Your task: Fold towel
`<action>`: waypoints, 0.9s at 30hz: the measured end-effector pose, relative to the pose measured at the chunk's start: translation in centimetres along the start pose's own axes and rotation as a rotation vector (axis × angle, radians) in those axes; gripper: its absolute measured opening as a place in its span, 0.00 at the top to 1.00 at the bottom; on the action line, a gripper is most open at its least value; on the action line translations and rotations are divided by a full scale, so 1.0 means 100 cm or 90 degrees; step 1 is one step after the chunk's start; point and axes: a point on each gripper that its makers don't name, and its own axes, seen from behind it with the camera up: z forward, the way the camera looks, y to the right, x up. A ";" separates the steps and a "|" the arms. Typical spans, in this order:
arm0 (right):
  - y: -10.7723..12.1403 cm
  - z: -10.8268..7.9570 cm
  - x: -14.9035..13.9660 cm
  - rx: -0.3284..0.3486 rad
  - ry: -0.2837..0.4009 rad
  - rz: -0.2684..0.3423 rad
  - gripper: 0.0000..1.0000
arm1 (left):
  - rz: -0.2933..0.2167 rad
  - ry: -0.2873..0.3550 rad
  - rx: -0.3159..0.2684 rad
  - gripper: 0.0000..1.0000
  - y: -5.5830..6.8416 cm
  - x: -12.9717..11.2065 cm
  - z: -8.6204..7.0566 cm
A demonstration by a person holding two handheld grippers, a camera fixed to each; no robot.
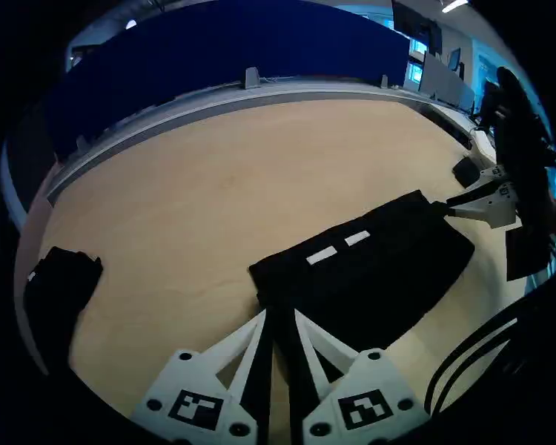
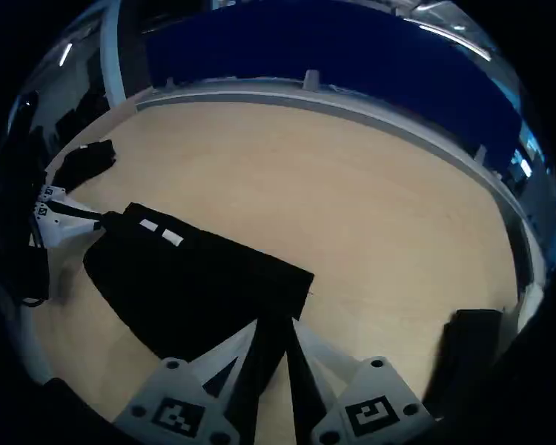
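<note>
The left gripper view looked low along its fingers [image 1: 196, 363] over the tabletop [image 1: 204, 185]; the right gripper view faced it closely from opposite; both shared the towel [image 1: 382, 259].

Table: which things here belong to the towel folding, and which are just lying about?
Job: towel, left hand-held gripper, right hand-held gripper, both pinching its corners.
Lying about: black bundle, blue partition.

A pale wooden surface [image 1: 226, 185] carries a black towel [image 1: 382, 267] with two white tags, lying mostly flat, and a crumpled dark bundle [image 1: 59, 285] well apart from it.
</note>
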 end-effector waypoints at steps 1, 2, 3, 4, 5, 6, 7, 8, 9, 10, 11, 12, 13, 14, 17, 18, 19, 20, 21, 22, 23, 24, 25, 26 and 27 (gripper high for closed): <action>0.000 0.000 0.000 -0.002 0.000 0.000 0.79 | 0.001 0.001 0.002 0.87 -0.001 0.000 0.001; 0.001 0.001 0.000 -0.005 0.001 0.000 0.77 | 0.003 0.001 0.004 0.87 -0.002 0.001 0.002; 0.001 0.001 0.000 -0.007 0.001 -0.001 0.75 | 0.004 0.002 0.007 0.84 -0.003 0.001 0.003; 0.002 0.002 0.000 -0.010 0.001 -0.002 0.73 | 0.005 0.003 0.009 0.82 -0.004 0.002 0.003; 0.003 0.002 0.000 -0.014 0.001 -0.004 0.71 | 0.006 0.004 0.012 0.79 -0.006 0.003 0.004; 0.004 0.002 0.000 -0.017 0.001 -0.006 0.68 | 0.007 0.005 0.014 0.76 -0.007 0.004 0.004; 0.005 0.002 0.001 -0.022 0.001 -0.009 0.65 | 0.007 0.008 0.016 0.74 -0.008 0.006 0.003; 0.006 0.002 0.001 -0.026 0.002 -0.012 0.62 | 0.008 0.011 0.018 0.72 -0.009 0.008 0.002; 0.007 0.002 0.002 -0.031 0.002 -0.014 0.59 | 0.008 0.014 0.020 0.70 -0.010 0.009 0.001; 0.009 0.002 0.003 -0.035 0.005 -0.016 0.57 | 0.008 0.016 0.022 0.67 -0.011 0.011 0.000; 0.011 0.002 0.004 -0.039 0.007 -0.019 0.56 | 0.008 0.018 0.024 0.65 -0.013 0.012 -0.001; 0.012 0.001 0.005 -0.044 0.010 -0.021 0.53 | 0.007 0.020 0.026 0.63 -0.014 0.013 -0.002; 0.014 0.001 0.006 -0.049 0.012 -0.022 0.50 | 0.007 0.021 0.028 0.63 -0.015 0.014 -0.002; 0.016 0.002 0.007 -0.054 0.014 -0.024 0.45 | 0.007 0.022 0.030 0.62 -0.017 0.015 -0.003; 0.020 0.002 0.011 -0.065 0.020 -0.026 0.32 | 0.008 0.026 0.040 0.56 -0.023 0.017 -0.005; 0.021 0.003 0.012 -0.067 0.022 -0.027 0.26 | 0.008 0.027 0.044 0.51 -0.025 0.018 -0.006; 0.021 0.002 0.013 -0.067 0.024 -0.027 0.20 | 0.008 0.027 0.045 0.49 -0.026 0.018 -0.007; 0.022 0.001 0.014 -0.067 0.027 -0.028 0.15 | 0.007 0.028 0.046 0.46 -0.027 0.018 -0.008; 0.022 0.001 0.015 -0.067 0.029 -0.028 0.11 | 0.007 0.028 0.047 0.41 -0.029 0.018 -0.008; 0.023 0.000 0.016 -0.070 0.031 -0.028 0.11 | 0.005 0.028 0.048 0.36 -0.029 0.018 -0.009; 0.024 -0.001 0.017 -0.072 0.033 -0.029 0.10 | 0.003 0.028 0.049 0.31 -0.030 0.017 -0.010; 0.025 -0.002 0.017 -0.074 0.036 -0.028 0.07 | 0.001 0.028 0.050 0.26 -0.031 0.017 -0.010; 0.026 -0.002 0.018 -0.076 0.038 -0.027 0.03 | -0.002 0.027 0.049 0.20 -0.031 0.016 -0.010; 0.027 -0.003 0.019 -0.078 0.041 -0.026 0.01 | -0.005 0.025 0.049 0.15 -0.031 0.015 -0.011; 0.028 -0.003 0.019 -0.080 0.043 -0.025 0.00 | -0.008 0.025 0.048 0.11 -0.031 0.015 -0.011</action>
